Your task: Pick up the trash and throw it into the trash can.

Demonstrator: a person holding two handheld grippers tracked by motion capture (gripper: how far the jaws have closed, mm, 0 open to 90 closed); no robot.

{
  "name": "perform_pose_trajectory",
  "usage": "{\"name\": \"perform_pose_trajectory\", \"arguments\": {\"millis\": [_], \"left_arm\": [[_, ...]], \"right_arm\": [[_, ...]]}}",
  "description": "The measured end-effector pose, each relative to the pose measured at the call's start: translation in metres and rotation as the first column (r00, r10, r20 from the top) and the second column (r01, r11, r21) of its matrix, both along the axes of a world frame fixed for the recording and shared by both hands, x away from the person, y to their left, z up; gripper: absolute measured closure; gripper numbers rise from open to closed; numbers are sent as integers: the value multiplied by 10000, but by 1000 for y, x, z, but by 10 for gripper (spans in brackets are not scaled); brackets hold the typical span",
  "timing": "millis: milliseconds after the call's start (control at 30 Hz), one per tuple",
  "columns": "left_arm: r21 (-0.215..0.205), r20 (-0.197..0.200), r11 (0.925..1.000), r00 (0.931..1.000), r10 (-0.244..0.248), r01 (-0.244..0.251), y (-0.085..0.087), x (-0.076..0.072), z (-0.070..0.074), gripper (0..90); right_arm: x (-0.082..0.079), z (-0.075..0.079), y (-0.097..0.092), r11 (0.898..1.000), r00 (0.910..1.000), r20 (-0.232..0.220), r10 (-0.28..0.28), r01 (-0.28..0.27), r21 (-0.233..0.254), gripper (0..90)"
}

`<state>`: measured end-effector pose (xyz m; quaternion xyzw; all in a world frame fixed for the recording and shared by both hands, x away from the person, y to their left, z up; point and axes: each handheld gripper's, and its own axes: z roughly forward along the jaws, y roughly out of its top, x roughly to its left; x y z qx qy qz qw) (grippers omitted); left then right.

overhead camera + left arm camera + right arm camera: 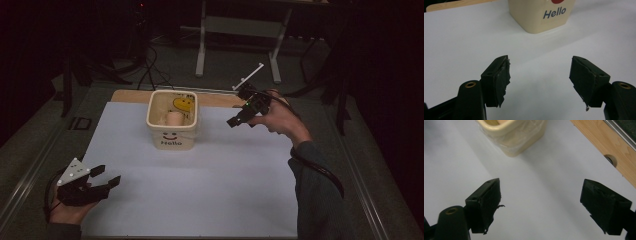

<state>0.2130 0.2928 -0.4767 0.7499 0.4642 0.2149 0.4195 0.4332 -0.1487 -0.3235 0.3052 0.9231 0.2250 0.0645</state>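
Both tools gape, holding nothing: left tool (106, 177) low over the worktop (200, 200), right tool (239, 119) beside the cream tub (171, 120), whose contents are dim.

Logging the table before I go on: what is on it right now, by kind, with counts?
Cream tub printed "Hello": 1
Beige item inside the tub, too dim to identify: 1
White sheet covering the table: 1
Hand-held grippers, left and right, both open and empty: 2
Total: 5
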Motion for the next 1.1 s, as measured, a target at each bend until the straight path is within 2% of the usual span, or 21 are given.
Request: {"name": "perform_pose_trajectory", "arguments": {"millis": [333,467,700,767,867,1100], "left_arm": [[-20,41,10000,10000,1,-1,0,-1,0,327],[-31,41,10000,10000,-2,3,0,-1,0,327],[-74,40,10000,10000,31,-30,1,-1,0,326],[-78,26,10000,10000,39,-39,1,-1,0,326],[-72,6,10000,10000,36,-36,1,-1,0,325],[-97,1,9999,10000,56,-56,1,0,0,324]], "right_arm": [[-15,-4,-28,9991,9987,420,-288,275,318,160],[-25,-11,-48,9955,9961,640,-609,560,763,160],[-42,-24,-72,9887,9891,994,-1087,972,1142,160],[-48,-29,-78,9876,9867,1155,-1141,1001,1206,155],[-57,-40,-88,9803,9815,1222,-1476,1288,1500,149],[-76,-75,-109,9614,9694,1275,-2100,1810,2073,143]]}}
